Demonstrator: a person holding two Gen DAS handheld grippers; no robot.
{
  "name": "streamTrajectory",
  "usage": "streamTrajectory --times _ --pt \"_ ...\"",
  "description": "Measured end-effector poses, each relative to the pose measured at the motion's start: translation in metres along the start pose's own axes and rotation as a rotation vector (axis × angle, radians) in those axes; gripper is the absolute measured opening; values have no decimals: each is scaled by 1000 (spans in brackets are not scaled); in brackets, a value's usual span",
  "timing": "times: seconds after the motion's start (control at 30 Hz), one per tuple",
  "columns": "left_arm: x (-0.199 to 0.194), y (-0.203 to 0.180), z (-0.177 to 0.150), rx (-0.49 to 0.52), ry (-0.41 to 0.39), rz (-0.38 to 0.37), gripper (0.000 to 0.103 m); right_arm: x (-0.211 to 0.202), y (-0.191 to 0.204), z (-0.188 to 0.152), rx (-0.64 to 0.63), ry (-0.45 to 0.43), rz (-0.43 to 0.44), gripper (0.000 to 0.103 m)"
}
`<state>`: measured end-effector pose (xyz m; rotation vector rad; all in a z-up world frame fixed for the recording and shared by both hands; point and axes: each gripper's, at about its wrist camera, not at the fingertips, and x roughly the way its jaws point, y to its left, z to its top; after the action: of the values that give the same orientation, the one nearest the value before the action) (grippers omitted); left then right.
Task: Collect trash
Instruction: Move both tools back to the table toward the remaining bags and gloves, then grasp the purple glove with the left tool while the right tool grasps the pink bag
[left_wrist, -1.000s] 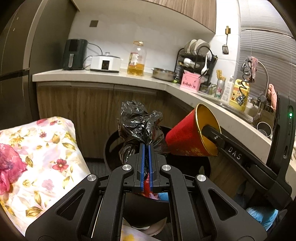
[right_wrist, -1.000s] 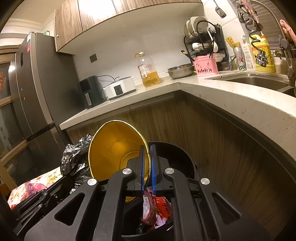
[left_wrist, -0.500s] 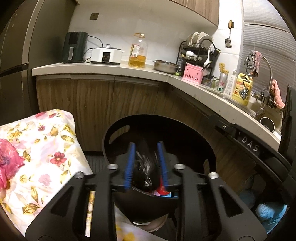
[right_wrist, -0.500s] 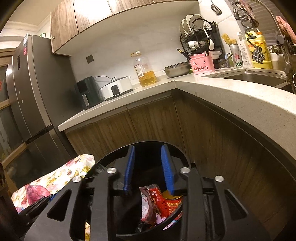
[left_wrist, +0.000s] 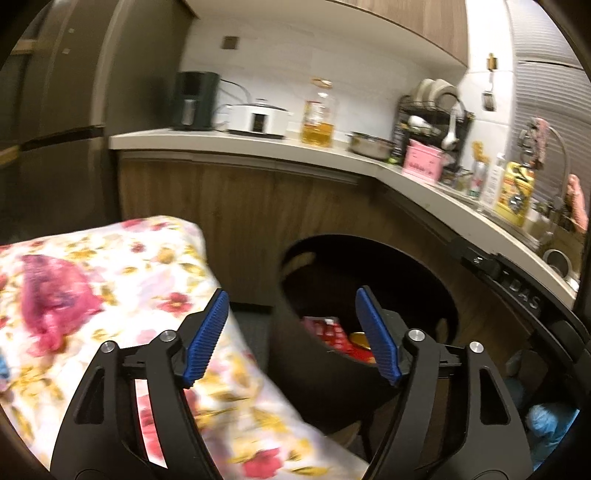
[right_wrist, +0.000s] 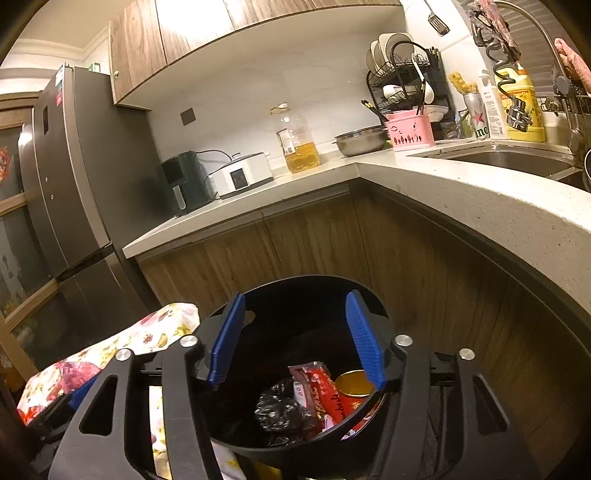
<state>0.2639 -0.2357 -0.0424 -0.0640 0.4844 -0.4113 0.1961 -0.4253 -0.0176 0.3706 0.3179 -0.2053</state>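
Hovering over the round black plastic trash bin (right_wrist: 295, 439), standing on the floor by the corner of the pale stone counter (right_wrist: 461, 192): left gripper (left_wrist: 295, 332) and right gripper (right_wrist: 295, 336), both with blue-padded jaws spread wide apart, holding nothing. Lying inside the bin: one crumpled black plastic bag (right_wrist: 280, 410), one red printed snack wrapper (right_wrist: 317, 387), one red paper cup with gold lining (right_wrist: 351, 391), touching one another. Likely handling light and soft, the wrapper and bag crushing and slipping easily; pinching a bunched fold probably best, the cup by its rim. Draped beside the bin: one floral cloth (left_wrist: 110, 288).
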Motion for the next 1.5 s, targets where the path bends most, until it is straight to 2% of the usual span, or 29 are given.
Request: streamTrajectory --times 0.2,0.7,0.9,1.23,1.37,1.5 --pt "-29 21 0 -25 -29 120 74 -12 16 -5 -34 -8 12 67" --pt "-89 66 -8 -81 -73 236 75 -43 66 -20 -94 -25 85 68" --pt "-112 90 -18 -104 -90 317 75 -48 92 -31 -124 -12 136 68" --pt "-157 173 -51 -172 -95 543 75 -42 147 -58 -183 33 246 68" --pt "-169 206 -62 -221 -93 578 75 -38 175 -72 -217 58 292 68" --pt "-173 223 -70 -228 -91 583 75 -33 202 -83 -258 63 325 68"
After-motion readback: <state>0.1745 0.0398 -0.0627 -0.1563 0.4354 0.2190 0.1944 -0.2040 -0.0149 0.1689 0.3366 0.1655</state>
